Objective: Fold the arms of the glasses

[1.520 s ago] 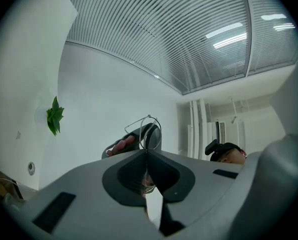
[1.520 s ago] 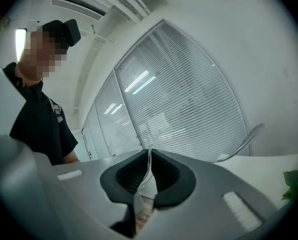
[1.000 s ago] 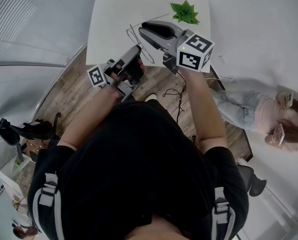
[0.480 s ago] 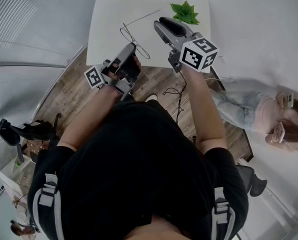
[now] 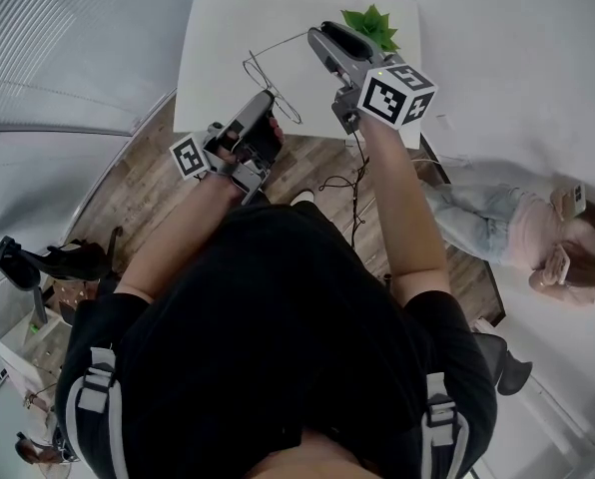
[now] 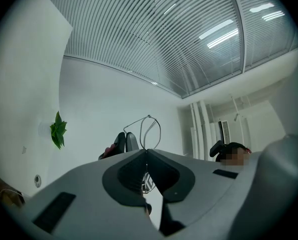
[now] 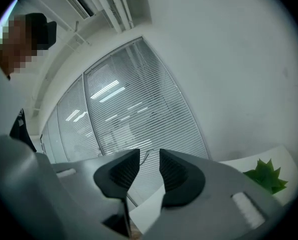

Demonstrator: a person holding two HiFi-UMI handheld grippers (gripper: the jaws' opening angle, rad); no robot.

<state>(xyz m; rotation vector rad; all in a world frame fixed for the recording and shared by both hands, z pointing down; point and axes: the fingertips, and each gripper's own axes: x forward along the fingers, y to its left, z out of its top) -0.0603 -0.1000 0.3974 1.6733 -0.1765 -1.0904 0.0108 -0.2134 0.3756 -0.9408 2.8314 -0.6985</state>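
Note:
The glasses (image 5: 266,71) are a thin wire frame held up over the white table (image 5: 218,28). My left gripper (image 5: 268,96) is shut on the frame from below. In the left gripper view the wire loops (image 6: 148,129) rise out of its closed jaws (image 6: 145,151). One thin arm runs from the frame toward my right gripper (image 5: 319,36), which hovers further back near the plant. Its jaws (image 7: 144,159) have just been opening. The tip of the glasses arm (image 7: 146,154) shows in the gap, and neither pad presses on it.
A green plant (image 5: 370,23) stands at the table's far right corner. Cables (image 5: 347,183) lie on the wooden floor below the table edge. A person (image 5: 537,238) sits on the floor at the right. Black gear (image 5: 38,262) lies at the left.
My right gripper has moved away from the frame toward the plant and its jaws have spread. The glasses arm now stretches out toward it. The left gripper has held still.

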